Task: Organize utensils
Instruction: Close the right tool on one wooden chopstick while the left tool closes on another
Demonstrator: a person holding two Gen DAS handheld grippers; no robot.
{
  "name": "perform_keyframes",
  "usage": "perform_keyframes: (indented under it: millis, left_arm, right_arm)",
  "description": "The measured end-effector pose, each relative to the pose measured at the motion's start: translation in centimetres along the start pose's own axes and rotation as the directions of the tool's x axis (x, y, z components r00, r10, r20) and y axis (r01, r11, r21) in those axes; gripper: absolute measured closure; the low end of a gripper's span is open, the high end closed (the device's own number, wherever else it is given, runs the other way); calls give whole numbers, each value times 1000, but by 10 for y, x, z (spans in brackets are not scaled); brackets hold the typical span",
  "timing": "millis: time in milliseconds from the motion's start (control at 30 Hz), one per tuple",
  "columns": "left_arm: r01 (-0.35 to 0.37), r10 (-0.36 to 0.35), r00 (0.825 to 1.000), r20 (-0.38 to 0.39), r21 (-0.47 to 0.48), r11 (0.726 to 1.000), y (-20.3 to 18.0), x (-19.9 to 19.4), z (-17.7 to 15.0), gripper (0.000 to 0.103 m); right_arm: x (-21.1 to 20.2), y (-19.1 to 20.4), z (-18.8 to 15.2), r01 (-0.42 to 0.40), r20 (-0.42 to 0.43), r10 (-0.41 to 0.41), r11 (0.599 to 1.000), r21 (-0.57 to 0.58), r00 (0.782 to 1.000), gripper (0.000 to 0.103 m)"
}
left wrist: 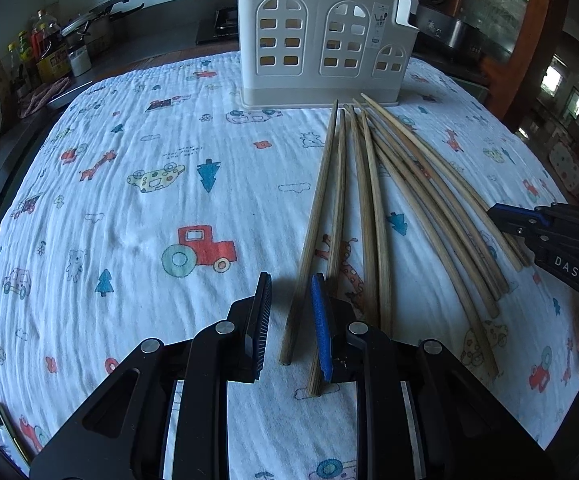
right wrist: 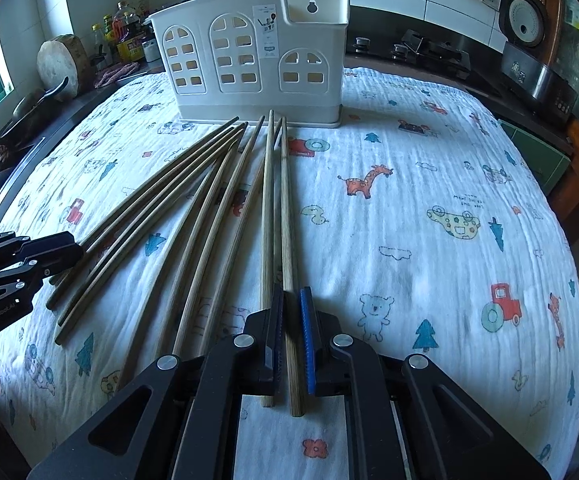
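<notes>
Wooden chopsticks [right wrist: 193, 216] lie fanned across the middle of the cloth-covered surface [right wrist: 429, 248], tips pointing toward the white utensil holder [right wrist: 249, 68] standing at upper centre of the frame. My right gripper [right wrist: 290, 332] has its jaws set close around the thick end of one chopstick [right wrist: 287, 240], with a second lying just outside the left jaw; whether the pads grip it I cannot tell. My left gripper [left wrist: 287, 316] is released, jaws apart, with one chopstick [left wrist: 313, 232] end between them, untouched. I judge the sticks light, rigid and smooth, so prone to roll or pivot. Take hold near the thick end, square across the shaft, and lift tip-up for the holder.
</notes>
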State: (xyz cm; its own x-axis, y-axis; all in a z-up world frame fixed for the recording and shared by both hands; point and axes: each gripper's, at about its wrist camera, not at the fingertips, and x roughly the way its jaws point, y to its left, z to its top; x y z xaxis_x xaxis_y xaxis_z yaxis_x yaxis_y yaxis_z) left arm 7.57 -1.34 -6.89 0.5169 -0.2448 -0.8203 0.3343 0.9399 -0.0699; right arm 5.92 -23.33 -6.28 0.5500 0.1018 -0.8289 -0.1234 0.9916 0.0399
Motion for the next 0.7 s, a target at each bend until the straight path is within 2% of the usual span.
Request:
perform_keyframes:
  millis: [567, 600, 700]
  left_arm:
    - [-34, 34, 999, 18, -3, 999, -2, -2, -5, 82]
    - [-39, 39, 999, 20, -1, 999, -3, -2, -5, 83]
    - [-32, 32, 999, 24, -14, 999, -3, -4, -6, 93]
  right_arm:
    - [-2, 0, -6, 4, 20, -4, 1000, 5, 1000, 94]
    - [-2, 0, -7, 1, 21, -1, 1000, 9, 1000, 95]
    - [-5, -1, -8, -15, 29, 15, 1000, 14, 999, 95]
